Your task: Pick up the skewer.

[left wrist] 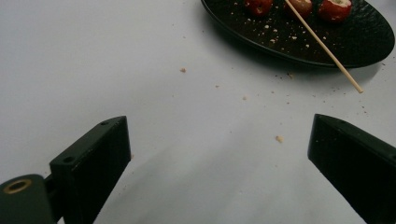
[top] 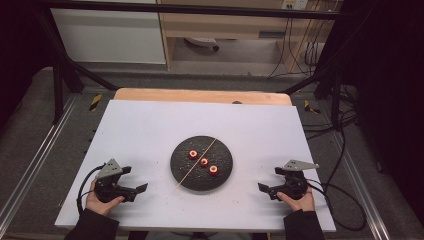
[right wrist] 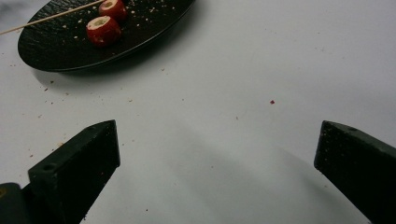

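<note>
The wooden skewer [top: 197, 163] lies across my black round plate [top: 180, 172] in the middle of the white table [top: 150, 125], and its near end sticks out over the plate's rim toward my left side. Nearest to me, my left gripper [top: 136, 178] rests low on the table at the left, with its jaws spread wide and nothing between them. My right gripper [top: 268, 180] rests at the right, also with jaws spread wide and empty. Both point inward to the plate but stay well apart from it. In the left gripper view I see small crumbs [left wrist: 279, 138] on the table before the plate. On the plate, three red hollowed fruit pieces [top: 204, 161] sit in a slanted row just beside the skewer, on its right. Behind the white surface a wooden edge [top: 200, 95] shows.
</note>
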Tool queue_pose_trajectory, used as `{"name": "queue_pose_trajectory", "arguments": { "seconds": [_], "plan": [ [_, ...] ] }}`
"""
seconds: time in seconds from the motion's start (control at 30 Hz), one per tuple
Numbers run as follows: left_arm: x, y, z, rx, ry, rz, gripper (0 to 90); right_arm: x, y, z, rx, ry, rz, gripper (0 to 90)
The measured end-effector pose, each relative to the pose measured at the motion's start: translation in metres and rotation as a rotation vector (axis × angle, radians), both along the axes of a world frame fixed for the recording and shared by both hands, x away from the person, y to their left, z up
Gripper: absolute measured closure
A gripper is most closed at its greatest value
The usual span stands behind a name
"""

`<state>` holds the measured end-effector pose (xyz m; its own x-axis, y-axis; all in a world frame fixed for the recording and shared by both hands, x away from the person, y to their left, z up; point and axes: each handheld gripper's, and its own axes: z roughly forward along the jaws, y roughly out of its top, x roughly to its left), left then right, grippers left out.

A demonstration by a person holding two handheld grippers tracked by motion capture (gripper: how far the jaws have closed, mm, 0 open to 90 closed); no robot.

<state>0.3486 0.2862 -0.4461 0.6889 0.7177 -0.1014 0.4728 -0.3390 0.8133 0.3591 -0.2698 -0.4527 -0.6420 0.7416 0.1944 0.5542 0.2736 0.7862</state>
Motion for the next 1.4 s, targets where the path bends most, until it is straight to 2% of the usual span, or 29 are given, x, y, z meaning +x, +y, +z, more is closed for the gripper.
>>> {"name": "queue_pose_trajectory", "arguments": {
  "seconds": [0.3, 0.97, 1.27, 1.4],
  "plan": [
    [-0.002, -0.004, 0.003, 0.003, -0.004, -0.012, 5.4, 0.000, 0.000, 0.000, -0.001, -0.002, 0.008, 1.0],
    [-0.004, -0.025, 0.011, 0.034, -0.001, -0.031, 5.5, 0.001, 0.002, -0.001, -0.006, 0.005, 0.003, 1.0],
    [-0.001, -0.038, 0.015, 0.055, 0.014, -0.037, 5.4, 0.000, 0.001, -0.001, -0.012, 0.008, 0.000, 0.9],
    [0.000, -0.048, 0.019, 0.082, 0.018, -0.052, 4.9, 0.000, 0.002, -0.001, -0.013, 0.010, -0.001, 0.9]
  ]
}}
